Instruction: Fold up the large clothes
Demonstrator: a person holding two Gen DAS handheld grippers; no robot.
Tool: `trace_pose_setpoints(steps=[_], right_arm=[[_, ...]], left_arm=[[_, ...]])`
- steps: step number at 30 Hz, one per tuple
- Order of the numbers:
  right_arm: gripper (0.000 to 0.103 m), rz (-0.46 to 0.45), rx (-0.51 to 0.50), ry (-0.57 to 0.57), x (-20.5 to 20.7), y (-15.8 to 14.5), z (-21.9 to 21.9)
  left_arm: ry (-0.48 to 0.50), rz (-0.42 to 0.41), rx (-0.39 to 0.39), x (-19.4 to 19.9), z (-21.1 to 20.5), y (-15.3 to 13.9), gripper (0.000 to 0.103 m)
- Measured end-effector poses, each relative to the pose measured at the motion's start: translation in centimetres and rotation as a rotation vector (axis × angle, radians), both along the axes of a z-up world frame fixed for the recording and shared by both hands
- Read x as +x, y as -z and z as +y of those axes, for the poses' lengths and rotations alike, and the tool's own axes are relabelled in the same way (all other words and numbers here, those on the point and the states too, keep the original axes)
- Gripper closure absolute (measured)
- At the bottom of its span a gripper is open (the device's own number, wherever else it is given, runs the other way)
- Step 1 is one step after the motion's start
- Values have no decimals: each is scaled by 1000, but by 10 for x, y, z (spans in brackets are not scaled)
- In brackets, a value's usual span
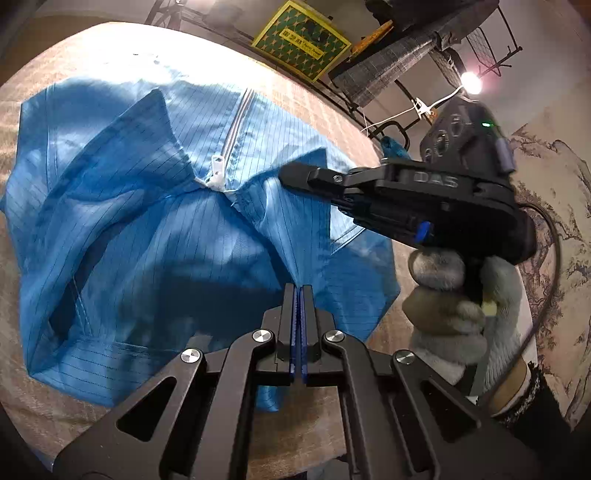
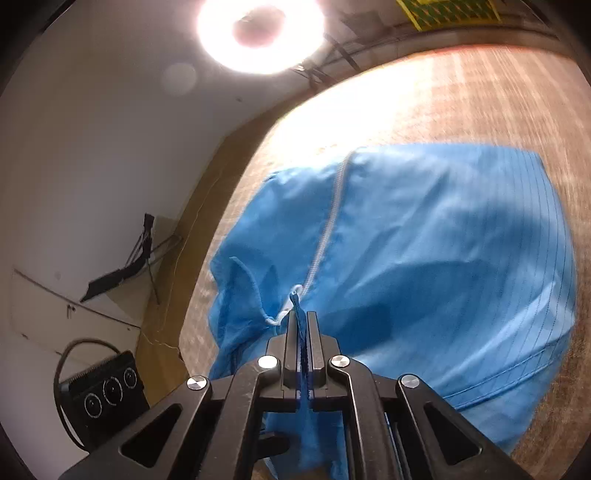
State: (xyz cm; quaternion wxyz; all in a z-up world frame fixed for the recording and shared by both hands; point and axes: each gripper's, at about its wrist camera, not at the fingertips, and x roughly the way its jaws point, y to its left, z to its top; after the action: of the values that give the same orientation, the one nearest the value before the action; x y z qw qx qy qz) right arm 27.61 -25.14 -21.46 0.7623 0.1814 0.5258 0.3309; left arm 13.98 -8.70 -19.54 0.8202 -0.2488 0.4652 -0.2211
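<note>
A large blue garment (image 1: 155, 229) with thin dark stripes and a white zipper (image 1: 236, 125) lies crumpled on the brown woven table (image 1: 55, 107). My left gripper (image 1: 299, 291) is shut on a raised ridge of the cloth at its near edge. In the same view a gloved hand (image 1: 450, 314) holds my right gripper (image 1: 286, 173), which reaches over the garment's right part near the zipper pull. The right wrist view shows the right gripper (image 2: 302, 317) shut on a fold of the garment (image 2: 424, 240), with blue cloth pinched between the fingers beside the zipper's end (image 2: 295, 295).
A yellow and green box (image 1: 301, 38), a wire rack (image 1: 484, 48) and a lamp (image 1: 471, 83) stand beyond the table's far edge. A bright ring light (image 2: 260, 33) glares above. On the floor left of the table sits a black device with dials (image 2: 103, 391).
</note>
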Motion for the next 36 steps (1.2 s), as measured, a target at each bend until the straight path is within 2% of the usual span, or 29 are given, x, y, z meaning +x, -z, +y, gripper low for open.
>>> trace_pose_setpoints(steps=[2,4,5,6,8,9,10,12,13,14,16,19,21,22,25,26,29,31,33,34,35,36], right_arm=[[100,-6,-106,29,3,8,1],[95,-64,-239,37,0,7,10],[84,-91,-267,32,-3,3,12],[78,-119,-270,29,-7,-5,12],[74,-181,-265,29,-17,-23,9],[72,-225,-255,35,-27,-38,3],[67,-260,-247,43,-34,-48,-3],[62,-347,-279,100,-49,-66,-23],[60,-365,-292,133,-53,-69,-33],[59,-362,-299,169,-56,-70,-47],[58,-288,-268,259,-56,-62,-75],[55,-150,-148,357,-50,-39,-105],[57,-118,-100,401,-48,-29,-115],[68,-113,-81,405,-49,-23,-115],[79,-92,-79,369,-45,-9,-105],[84,-57,-70,353,-44,0,-100],[84,35,-19,312,-51,26,-97],[84,40,18,298,-53,32,-99],[75,47,65,297,-53,28,-111],[64,42,75,308,-53,24,-116],[53,32,85,323,-56,18,-122],[46,18,102,346,-59,11,-131]], left_arm=[[2,10,13,-1,0,3,103],[29,32,22,-3,-3,5,103],[40,45,29,-3,-3,5,103],[50,56,40,-5,-1,3,103],[73,49,54,-9,7,-8,101],[78,25,71,-11,12,-16,95],[76,-16,103,-12,23,-28,84],[27,-70,151,-6,46,-44,67],[-12,-87,161,1,63,-51,66],[-45,-88,162,9,76,-54,66],[-113,-88,155,27,107,-58,66],[-178,-82,191,63,137,-55,66],[-190,-53,151,87,154,-44,66],[-189,-32,122,99,161,-35,66],[-179,50,120,116,168,-1,66],[-166,79,114,111,170,10,66],[-137,135,119,113,177,34,66],[-125,132,121,109,184,34,66],[-133,125,86,105,196,26,66],[-145,116,62,102,202,20,64],[-166,107,46,100,210,13,61],[-190,95,44,98,216,8,49]])
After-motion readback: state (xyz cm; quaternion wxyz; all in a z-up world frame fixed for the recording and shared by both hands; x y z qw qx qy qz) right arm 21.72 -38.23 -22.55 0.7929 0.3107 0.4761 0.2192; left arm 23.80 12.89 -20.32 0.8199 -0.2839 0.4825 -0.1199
